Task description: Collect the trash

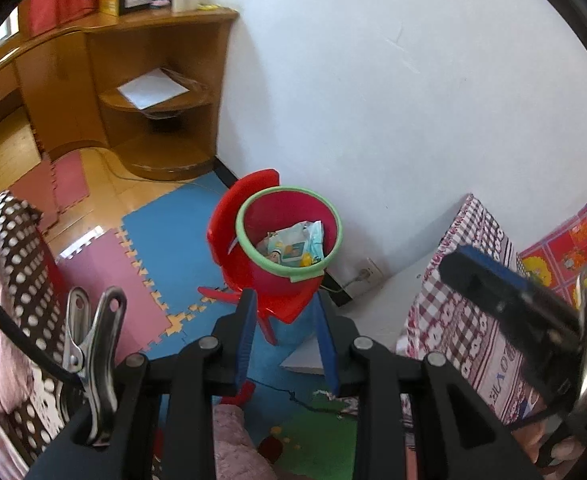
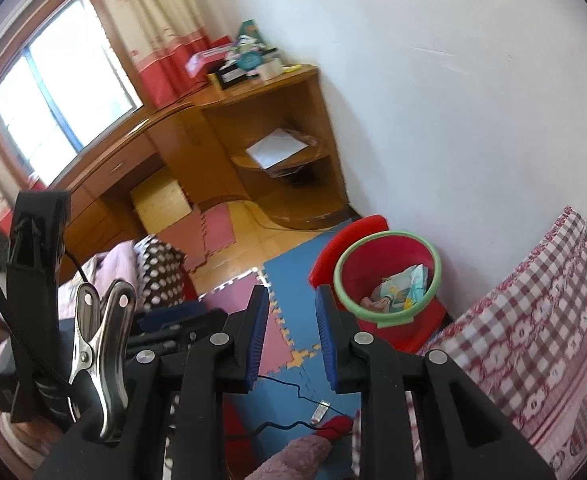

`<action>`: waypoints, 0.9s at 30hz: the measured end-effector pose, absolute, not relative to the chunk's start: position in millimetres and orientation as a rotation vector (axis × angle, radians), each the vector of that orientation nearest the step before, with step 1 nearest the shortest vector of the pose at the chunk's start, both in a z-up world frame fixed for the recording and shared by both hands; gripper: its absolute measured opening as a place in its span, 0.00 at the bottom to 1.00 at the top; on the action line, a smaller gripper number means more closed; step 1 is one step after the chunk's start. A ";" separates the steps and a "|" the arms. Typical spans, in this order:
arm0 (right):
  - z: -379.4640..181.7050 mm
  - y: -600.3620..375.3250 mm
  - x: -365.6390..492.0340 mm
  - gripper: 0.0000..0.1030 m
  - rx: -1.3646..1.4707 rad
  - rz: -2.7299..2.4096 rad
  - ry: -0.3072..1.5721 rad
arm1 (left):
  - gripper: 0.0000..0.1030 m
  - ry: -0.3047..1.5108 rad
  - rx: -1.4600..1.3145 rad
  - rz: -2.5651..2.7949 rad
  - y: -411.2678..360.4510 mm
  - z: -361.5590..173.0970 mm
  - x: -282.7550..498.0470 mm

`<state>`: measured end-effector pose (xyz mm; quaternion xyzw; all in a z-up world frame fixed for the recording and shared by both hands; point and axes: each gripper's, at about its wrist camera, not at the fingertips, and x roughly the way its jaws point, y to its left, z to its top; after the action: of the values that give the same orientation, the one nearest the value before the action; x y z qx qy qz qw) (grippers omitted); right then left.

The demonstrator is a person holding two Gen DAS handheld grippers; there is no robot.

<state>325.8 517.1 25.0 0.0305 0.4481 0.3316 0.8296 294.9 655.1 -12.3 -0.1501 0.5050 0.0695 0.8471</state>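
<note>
Left wrist view: both grippers (image 1: 286,318) (image 2: 292,314) angle down toward the red bucket (image 1: 293,256), fingers narrowly parted, empty.

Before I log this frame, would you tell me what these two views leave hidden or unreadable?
- Red bucket, both views: its wall hides the bottom; only a pale printed packet on top is identifiable.
- Red chair, left wrist view: the bucket and left gripper cover its seat and legs.
- Desk-top clutter, both views: blurred, labels unreadable.
- Right gripper, left wrist view: blurred.
</note>
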 end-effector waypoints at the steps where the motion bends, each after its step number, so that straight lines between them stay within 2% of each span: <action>1: 25.8 516.1 317.2 0.24 0.058 0.715 0.950 | 0.28 1.061 -0.326 0.159 653.1 -9.2 283.9; 13: 31.7 516.4 237.9 0.24 0.023 0.805 0.937 | 0.28 1.083 -0.353 0.229 650.0 -6.0 204.1; 27: -3.4 524.7 165.6 0.24 -0.042 0.810 0.947 | 0.28 1.134 -0.370 0.229 658.1 -50.1 142.0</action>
<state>165.6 524.7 -3.4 -0.0194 0.4435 0.3791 0.8119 142.0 658.1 -50.1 -0.1739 0.5329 0.1076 0.8211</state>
